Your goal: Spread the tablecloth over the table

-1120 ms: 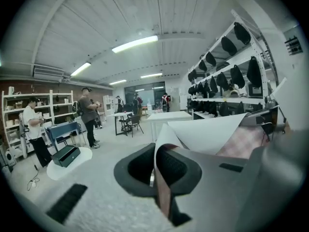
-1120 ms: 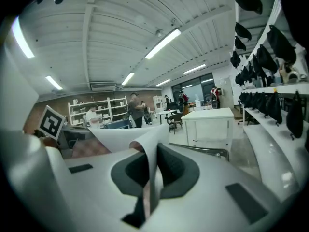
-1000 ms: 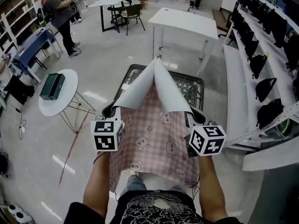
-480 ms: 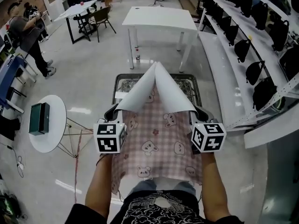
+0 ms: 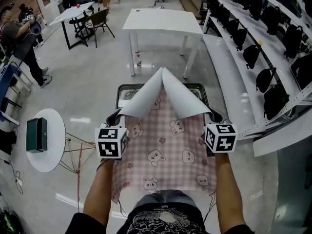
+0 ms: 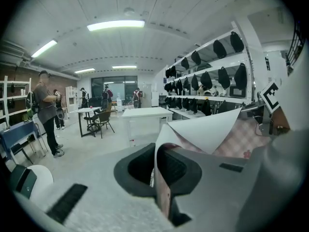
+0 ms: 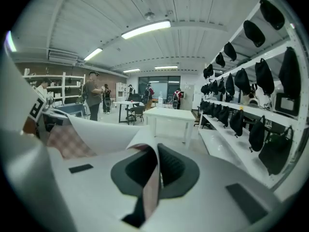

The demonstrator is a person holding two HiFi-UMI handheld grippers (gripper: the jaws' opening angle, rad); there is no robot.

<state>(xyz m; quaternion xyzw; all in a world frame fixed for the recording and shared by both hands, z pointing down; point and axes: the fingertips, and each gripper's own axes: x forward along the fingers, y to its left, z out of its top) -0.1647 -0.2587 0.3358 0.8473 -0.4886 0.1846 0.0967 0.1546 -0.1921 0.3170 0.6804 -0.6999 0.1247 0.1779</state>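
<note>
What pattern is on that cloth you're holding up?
The tablecloth is pink check with small bears. Clearest in head view.

Open floor lies left of the white table, while a small bottle stands by its near left leg, a wire cart under the lifted tablecloth sits just before it, and a long low shelf runs close along its right.

Large indoor workshop or lab hall — white tables, wall shelves of black bags, ceiling strip lights, pale polished floor.
</note>
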